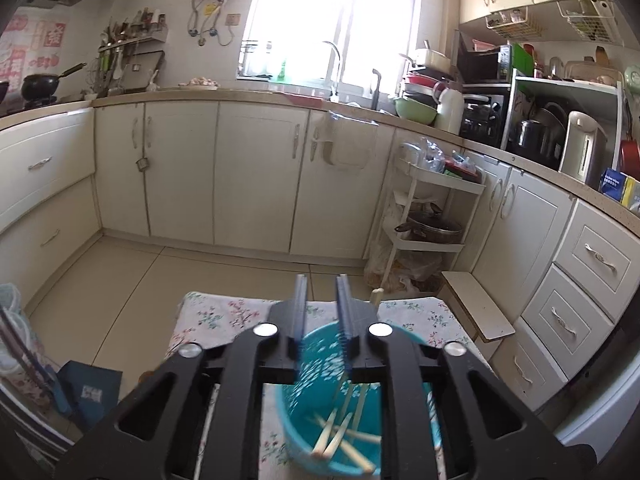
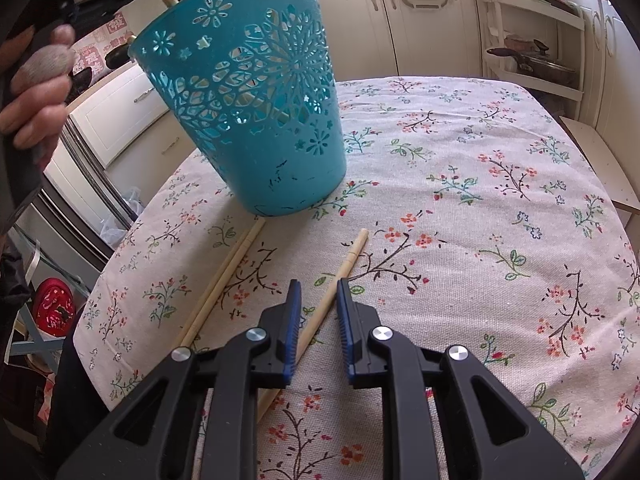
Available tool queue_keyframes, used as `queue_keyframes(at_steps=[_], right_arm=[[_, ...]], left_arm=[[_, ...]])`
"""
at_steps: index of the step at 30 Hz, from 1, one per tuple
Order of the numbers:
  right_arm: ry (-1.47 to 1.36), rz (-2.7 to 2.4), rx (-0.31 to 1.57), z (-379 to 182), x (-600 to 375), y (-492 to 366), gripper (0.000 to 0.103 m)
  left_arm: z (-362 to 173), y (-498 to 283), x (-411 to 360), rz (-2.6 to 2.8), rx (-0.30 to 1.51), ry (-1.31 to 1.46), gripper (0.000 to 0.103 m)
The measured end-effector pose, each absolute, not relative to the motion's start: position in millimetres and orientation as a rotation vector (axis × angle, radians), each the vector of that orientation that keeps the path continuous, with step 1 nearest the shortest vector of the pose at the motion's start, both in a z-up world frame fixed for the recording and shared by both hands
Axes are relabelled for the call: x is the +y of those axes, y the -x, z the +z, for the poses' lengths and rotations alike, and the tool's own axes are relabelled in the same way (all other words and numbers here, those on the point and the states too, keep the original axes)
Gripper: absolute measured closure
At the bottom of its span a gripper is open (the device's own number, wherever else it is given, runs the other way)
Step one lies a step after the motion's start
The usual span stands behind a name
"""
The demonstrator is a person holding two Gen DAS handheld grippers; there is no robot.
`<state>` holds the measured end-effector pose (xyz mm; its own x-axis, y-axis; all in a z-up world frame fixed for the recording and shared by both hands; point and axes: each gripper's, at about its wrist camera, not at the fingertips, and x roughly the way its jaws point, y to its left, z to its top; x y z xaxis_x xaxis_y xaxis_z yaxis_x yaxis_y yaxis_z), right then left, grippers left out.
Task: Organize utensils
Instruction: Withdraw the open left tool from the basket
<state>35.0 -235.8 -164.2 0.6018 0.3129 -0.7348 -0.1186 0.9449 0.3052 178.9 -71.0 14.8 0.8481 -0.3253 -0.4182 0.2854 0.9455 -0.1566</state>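
Chopsticks first: one (image 2: 320, 312) lies on the floral tablecloth (image 2: 480, 240) between the right gripper (image 2: 318, 312)'s parted, non-pinching jaws, two more (image 2: 224, 276) beside it. Left gripper (image 1: 324, 304) hovers open over the teal basket (image 1: 308, 360) holding several chopsticks (image 1: 340, 436); no readable labels.

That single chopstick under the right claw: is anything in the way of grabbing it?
Nothing visible. The chopstick lies bare on the floral cloth, running between the right claw's open fingers. The teal basket stands farther off, beyond its tip.
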Motion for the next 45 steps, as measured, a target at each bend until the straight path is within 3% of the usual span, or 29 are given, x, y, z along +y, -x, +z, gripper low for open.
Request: queue_keyframes(at_steps=[2,11,18,26,34,45], right_arm=[[-0.221,0.252,0.891,-163,-234,-35,0.080],[-0.172,0.234,0.891,-162,-227,-33,0.079],[-0.168,0.178,0.897,-160,-219,-34,0.078],[-0.091,0.109,0.916,-157,-207,-40,0.078],[0.015,0.221,0.983,-155,-213,-39,0.089],[-0.026,0.175,0.975,-157,-212,-34,0.083]], left_arm=[[14,-164,-55,-0.287,0.443,0.106,0.065],[-26,-104,9,-0.155,0.549,0.183,0.051],[-64,-77,37,-0.139,0.667,0.263,0.049],[-51,-54,42,-0.187,0.627,0.265,0.046],[-51,-44,57,-0.183,0.631,0.297,0.046],[-53,-44,57,-0.198,0.649,0.304,0.046]])
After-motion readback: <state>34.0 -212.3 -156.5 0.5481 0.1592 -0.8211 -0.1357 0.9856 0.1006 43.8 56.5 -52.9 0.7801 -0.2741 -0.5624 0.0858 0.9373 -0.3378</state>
